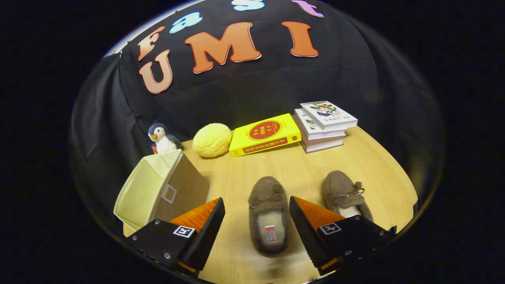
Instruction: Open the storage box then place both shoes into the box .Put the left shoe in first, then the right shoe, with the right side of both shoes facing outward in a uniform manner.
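Observation:
Two brown moccasin slippers lie on the wooden table, toes pointing away from me. The left shoe [268,215] sits between my fingers, its fleece lining and label facing up. The right shoe [344,194] lies just past my right finger, partly hidden by it. A beige fabric storage box [159,189] stands beyond my left finger with its top open and its cream inside showing. My gripper [257,205] is open, hovering above the left shoe and touching nothing.
At the back of the table [300,165] stand a toy penguin [161,138], a round yellow bun-like toy [212,140], a yellow book [264,135] and a stack of three books [325,125]. Black cloth walls the booth behind.

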